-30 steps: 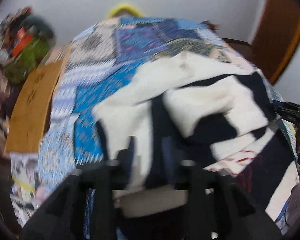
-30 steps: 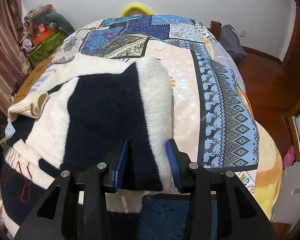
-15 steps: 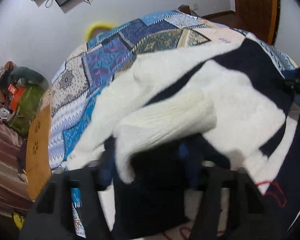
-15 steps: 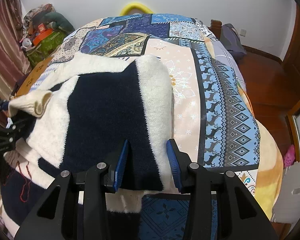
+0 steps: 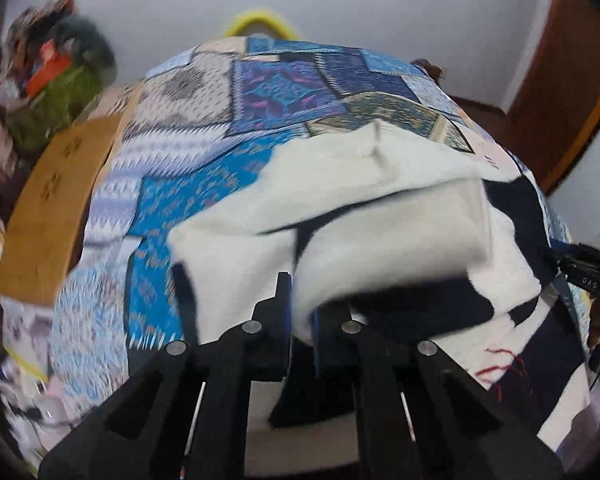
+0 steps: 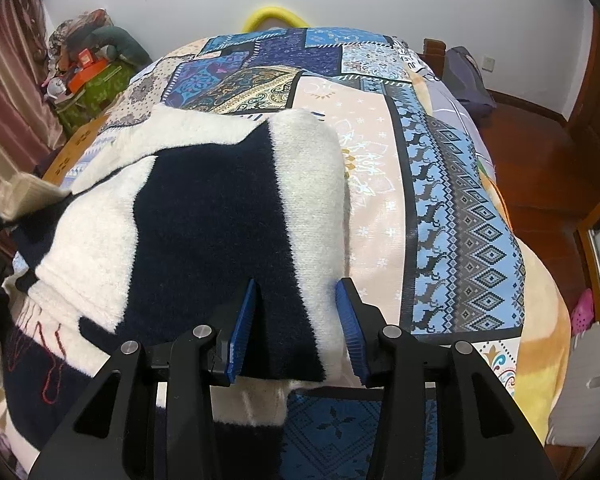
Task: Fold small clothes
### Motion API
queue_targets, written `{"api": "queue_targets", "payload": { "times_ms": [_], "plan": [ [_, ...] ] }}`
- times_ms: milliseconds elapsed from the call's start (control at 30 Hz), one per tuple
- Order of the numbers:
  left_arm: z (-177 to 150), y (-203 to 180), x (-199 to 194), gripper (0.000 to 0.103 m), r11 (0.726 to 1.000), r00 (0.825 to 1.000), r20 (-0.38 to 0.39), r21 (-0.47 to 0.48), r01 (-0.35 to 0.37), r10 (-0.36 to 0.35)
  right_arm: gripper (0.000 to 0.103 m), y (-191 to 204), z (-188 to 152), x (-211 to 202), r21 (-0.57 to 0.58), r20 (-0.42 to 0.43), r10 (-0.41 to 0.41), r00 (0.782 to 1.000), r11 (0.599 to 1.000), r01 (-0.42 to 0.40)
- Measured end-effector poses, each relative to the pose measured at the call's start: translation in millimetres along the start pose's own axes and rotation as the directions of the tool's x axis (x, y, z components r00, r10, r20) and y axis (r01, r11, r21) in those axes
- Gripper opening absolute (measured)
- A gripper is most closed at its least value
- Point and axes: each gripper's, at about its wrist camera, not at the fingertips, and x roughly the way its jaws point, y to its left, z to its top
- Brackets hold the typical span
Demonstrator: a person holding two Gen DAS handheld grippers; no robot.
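Note:
A cream and navy knit sweater lies on the patchwork bedspread. My left gripper is shut on the sweater's cream sleeve and holds it lifted over the body of the garment. The sleeve cuff shows at the left edge of the right wrist view. My right gripper is open, its blue pads on either side of the sweater's folded near edge, resting on it without pinching. The right gripper also shows at the right edge of the left wrist view.
A wooden board lies along the bed's left side, with a heap of bags and clothes behind it. A yellow hoop stands at the headboard. A dark bag and wooden floor are on the right.
My left gripper has swung with the cream sleeve, from tilted low over the sweater back to a level view. The right gripper has stayed in place, open over the sweater's edge.

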Motion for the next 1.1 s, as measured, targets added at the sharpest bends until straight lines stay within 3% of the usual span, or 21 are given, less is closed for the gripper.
{"api": "queue_targets", "payload": {
  "times_ms": [133, 233, 367, 567, 667, 733, 900, 967, 1100],
  "plan": [
    [-12, 26, 3, 0.009, 0.997, 1.0, -0.03, -0.083, 0.006, -0.009, 0.039, 0, 0, 1, 0.001, -0.002, -0.004, 1.0, 1.0, 0.004],
    [-20, 33, 9, 0.01, 0.997, 0.998, -0.059, -0.076, 0.0, -0.004, 0.04, -1, 1, 1, 0.008, -0.009, -0.003, 1.0, 1.0, 0.003],
    [-27, 38, 7, 0.017, 0.998, 0.998, -0.053, -0.049, -0.049, 0.047, 0.04, 2, 1, 0, -0.003, -0.011, -0.018, 1.0, 1.0, 0.018],
    [-32, 62, 8, 0.018, 0.989, 0.988, -0.095, -0.072, -0.13, 0.123, 0.04, 3, 4, -2, -0.002, -0.022, -0.027, 0.999, 1.0, 0.027],
    [-37, 66, -6, 0.018, 0.991, 0.99, -0.097, -0.077, -0.106, 0.099, 0.04, 4, 6, -11, 0.003, -0.017, -0.033, 0.999, 0.999, 0.034],
    [-41, 60, -19, 0.023, 0.995, 0.993, -0.092, -0.064, -0.079, 0.073, 0.04, 4, 5, -18, -0.003, -0.009, -0.034, 0.999, 0.999, 0.034],
    [-52, 27, -51, 0.061, 0.999, 0.998, -0.046, -0.004, -0.043, 0.043, 0.044, 9, -3, -44, -0.041, -0.007, -0.046, 0.999, 0.998, 0.046],
    [-62, 12, -61, 0.065, 1.0, 0.999, -0.041, 0.012, -0.017, 0.017, 0.046, 12, -11, -55, -0.061, 0.0, -0.047, 0.999, 0.997, 0.047],
    [-84, -14, -70, 0.066, 0.999, 0.997, -0.075, 0.039, 0.031, -0.028, 0.06, 20, -38, -73, -0.104, 0.007, -0.059, 0.998, 0.993, 0.059]
  ]
}}
